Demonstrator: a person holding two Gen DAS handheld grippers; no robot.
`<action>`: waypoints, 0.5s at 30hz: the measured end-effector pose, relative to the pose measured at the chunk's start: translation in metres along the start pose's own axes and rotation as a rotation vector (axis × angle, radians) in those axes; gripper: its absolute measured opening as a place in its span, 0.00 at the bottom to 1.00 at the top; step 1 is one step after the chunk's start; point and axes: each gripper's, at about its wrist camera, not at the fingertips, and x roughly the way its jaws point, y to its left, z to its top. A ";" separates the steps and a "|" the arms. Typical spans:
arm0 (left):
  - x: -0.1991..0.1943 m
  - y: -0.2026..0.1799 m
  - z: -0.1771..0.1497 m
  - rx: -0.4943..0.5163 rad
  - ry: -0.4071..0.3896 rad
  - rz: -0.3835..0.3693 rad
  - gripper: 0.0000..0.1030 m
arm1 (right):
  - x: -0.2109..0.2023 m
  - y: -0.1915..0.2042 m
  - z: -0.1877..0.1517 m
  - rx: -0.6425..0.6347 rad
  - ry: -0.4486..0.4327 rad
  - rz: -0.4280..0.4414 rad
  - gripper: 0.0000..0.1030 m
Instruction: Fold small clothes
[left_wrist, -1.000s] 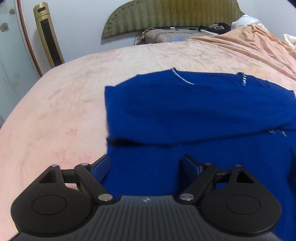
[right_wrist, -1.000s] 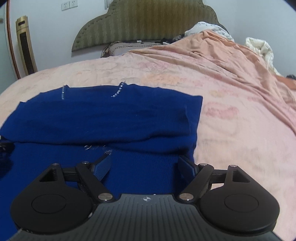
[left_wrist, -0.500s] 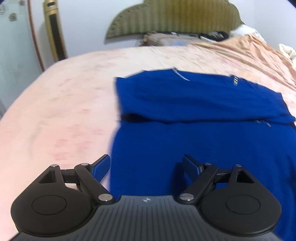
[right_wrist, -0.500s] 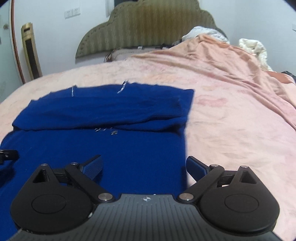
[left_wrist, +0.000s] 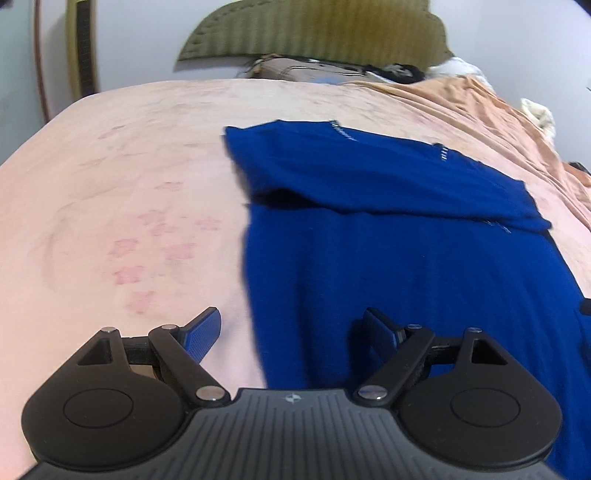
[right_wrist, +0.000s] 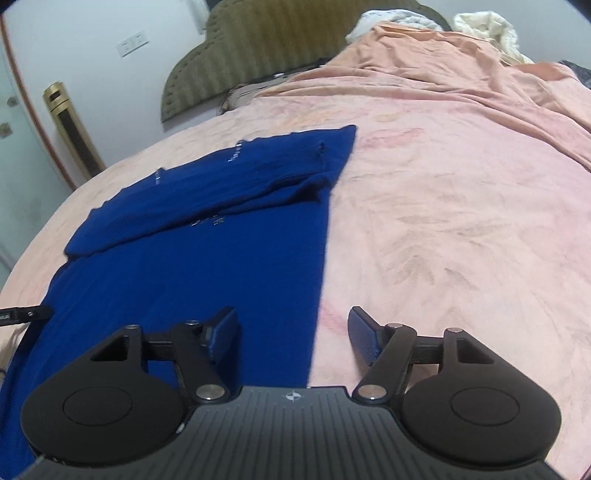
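- Pink bedsheet (left_wrist: 122, 192) fills both views, with a green headboard (right_wrist: 258, 40) and a heaped orange blanket (right_wrist: 461, 74) behind.
- A blue garment (left_wrist: 406, 266) lies flat on the sheet, its far part already folded toward the near side.
- Left gripper (left_wrist: 291, 330) stands wide and empty, straddling the garment's left edge.
- Right gripper (right_wrist: 291, 330) straddles the right edge; its jaws are closing, with the edge between them but not yet pinched.
- Judged step: taking both near side edges for the next fold.
- To do it well, pinch both layers at matching spots, lift evenly, and keep the edges parallel so the cloth lands square.
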 end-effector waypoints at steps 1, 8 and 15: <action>0.001 -0.002 0.000 0.006 -0.003 0.002 0.81 | 0.000 0.002 -0.001 -0.003 0.003 0.017 0.52; -0.005 0.004 -0.002 -0.029 -0.013 -0.050 0.52 | -0.001 0.007 -0.006 -0.001 0.019 0.050 0.09; -0.011 0.045 0.003 -0.189 -0.002 -0.144 0.54 | 0.000 0.001 -0.007 0.024 0.028 0.074 0.18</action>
